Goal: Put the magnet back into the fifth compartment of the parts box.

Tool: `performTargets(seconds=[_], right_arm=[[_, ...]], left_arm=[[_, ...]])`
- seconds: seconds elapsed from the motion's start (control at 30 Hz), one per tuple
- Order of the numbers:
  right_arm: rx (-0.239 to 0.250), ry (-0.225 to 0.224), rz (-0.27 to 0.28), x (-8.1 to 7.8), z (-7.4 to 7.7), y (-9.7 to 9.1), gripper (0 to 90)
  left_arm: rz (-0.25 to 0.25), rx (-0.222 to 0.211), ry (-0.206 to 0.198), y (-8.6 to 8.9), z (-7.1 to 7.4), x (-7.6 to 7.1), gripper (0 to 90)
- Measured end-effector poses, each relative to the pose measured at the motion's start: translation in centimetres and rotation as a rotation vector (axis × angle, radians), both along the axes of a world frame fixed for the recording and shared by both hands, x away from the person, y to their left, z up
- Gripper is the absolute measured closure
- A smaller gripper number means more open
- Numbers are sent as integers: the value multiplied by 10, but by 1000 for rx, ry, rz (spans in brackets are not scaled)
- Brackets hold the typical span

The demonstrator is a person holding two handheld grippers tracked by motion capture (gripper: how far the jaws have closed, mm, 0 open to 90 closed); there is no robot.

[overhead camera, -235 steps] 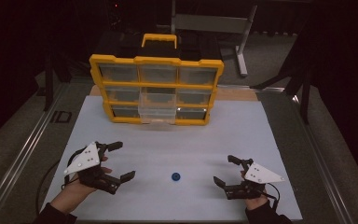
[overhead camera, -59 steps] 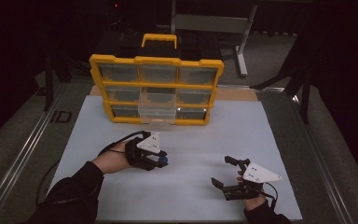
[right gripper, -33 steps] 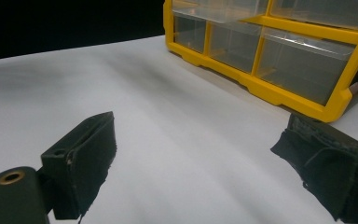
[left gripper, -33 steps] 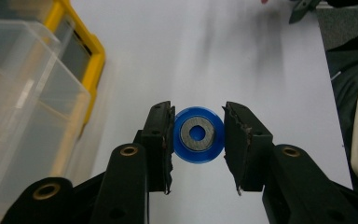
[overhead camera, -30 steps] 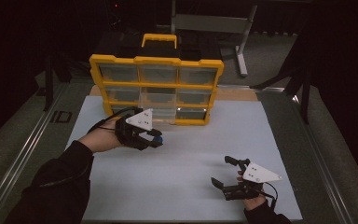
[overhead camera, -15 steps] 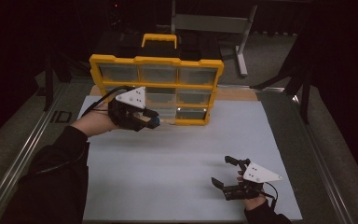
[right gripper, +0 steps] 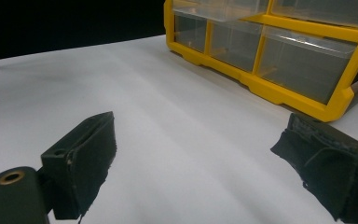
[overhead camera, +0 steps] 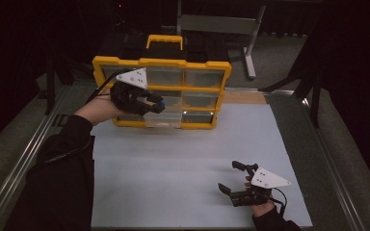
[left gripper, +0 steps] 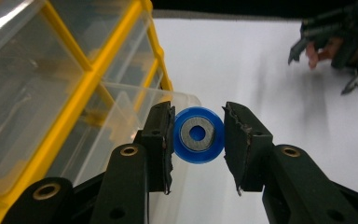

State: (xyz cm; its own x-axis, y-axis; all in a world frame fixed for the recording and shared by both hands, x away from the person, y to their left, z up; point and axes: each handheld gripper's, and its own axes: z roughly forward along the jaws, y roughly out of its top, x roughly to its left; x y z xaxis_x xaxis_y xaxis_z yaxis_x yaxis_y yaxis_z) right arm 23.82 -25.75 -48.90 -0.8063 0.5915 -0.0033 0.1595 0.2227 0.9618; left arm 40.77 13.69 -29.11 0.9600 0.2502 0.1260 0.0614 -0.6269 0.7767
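Observation:
A small blue disc (left gripper: 198, 135) with a grey metal ring at its centre sits between the jaws of my left gripper (left gripper: 198, 140), which is shut on it. In the high view the left gripper (overhead camera: 156, 103) hangs in front of the yellow organizer (overhead camera: 161, 65), above its pulled-out clear drawer (overhead camera: 164, 119). That drawer's rim (left gripper: 121, 100) lies just left of and behind the disc in the left gripper view. My right gripper (overhead camera: 229, 176) rests on the white sheet near the front right, jaws open and nothing between them (right gripper: 200, 154).
The organizer (right gripper: 279, 88) has a yellow frame, a handle on top and several clear drawers. It stands at the far edge of the white sheet (overhead camera: 188, 154). Metal rails run along both table sides. A grey stand (overhead camera: 221, 24) rises behind the organizer.
My left gripper has risen and moved away from me to the organizer's front with the blue disc in it. The right gripper has stayed where it was.

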Motion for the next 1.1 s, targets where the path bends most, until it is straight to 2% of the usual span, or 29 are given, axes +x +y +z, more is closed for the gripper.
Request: performTargets(seconds=[0.17,0.23,0.3,0.47,0.63,0.77,0.87,1.1], right_arm=[[-1,-1,0,0,0,0,98],[1,-4,1,0,0,0,98],[2,-1,0,0,0,-1,98],[-1,1,0,0,-1,-1,98],[-3,3,1,1,-1,-1,98],[-2,3,1,1,-1,-1,98],[-2,4,1,1,-1,-1,98],[-5,3,0,1,-1,-1,98]], left_arm=[[21,-58,-22,3,-1,9,625],[28,-82,-11,4,-4,13,625],[39,-93,-13,6,-7,17,625],[30,-117,-10,9,-16,22,625],[36,-103,11,11,-24,27,625],[44,-68,19,11,-28,30,625],[52,-61,37,11,-30,32,624],[63,-9,44,8,-34,36,624]])
